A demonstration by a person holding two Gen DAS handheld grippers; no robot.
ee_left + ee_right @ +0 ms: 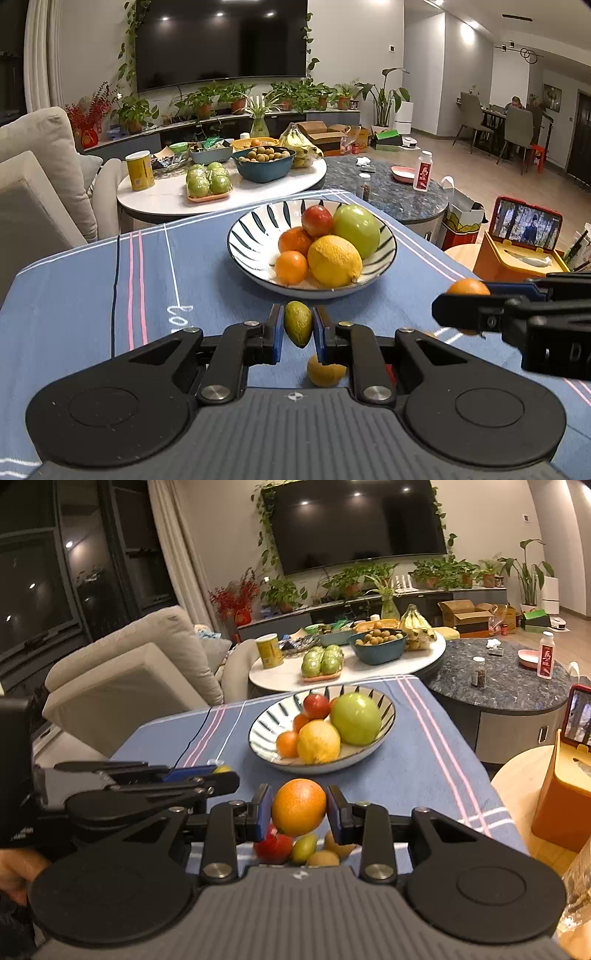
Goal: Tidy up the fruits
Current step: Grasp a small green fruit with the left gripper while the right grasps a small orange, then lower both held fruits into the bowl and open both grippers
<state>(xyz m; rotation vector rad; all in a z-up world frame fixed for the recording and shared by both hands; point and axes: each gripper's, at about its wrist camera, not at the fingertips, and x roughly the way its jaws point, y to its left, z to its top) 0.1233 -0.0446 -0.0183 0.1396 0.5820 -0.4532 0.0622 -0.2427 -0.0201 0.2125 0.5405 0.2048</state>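
Above the blue-clothed counter (207, 258), the left tongs (298, 328) pinch a small green fruit (297, 324), just short of the striped bowl (243, 240); cloth lettering is unreadable. In the right wrist view, the right tongs (298, 808) clamp an orange (298, 807) over loose fruit.

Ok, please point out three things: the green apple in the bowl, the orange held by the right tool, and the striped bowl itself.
green apple (357, 229), left wrist view, middle of its front skin.
orange (299, 806), right wrist view, centre of the fruit between the fingers.
striped bowl (246, 236), left wrist view, bare inner wall on its left side.
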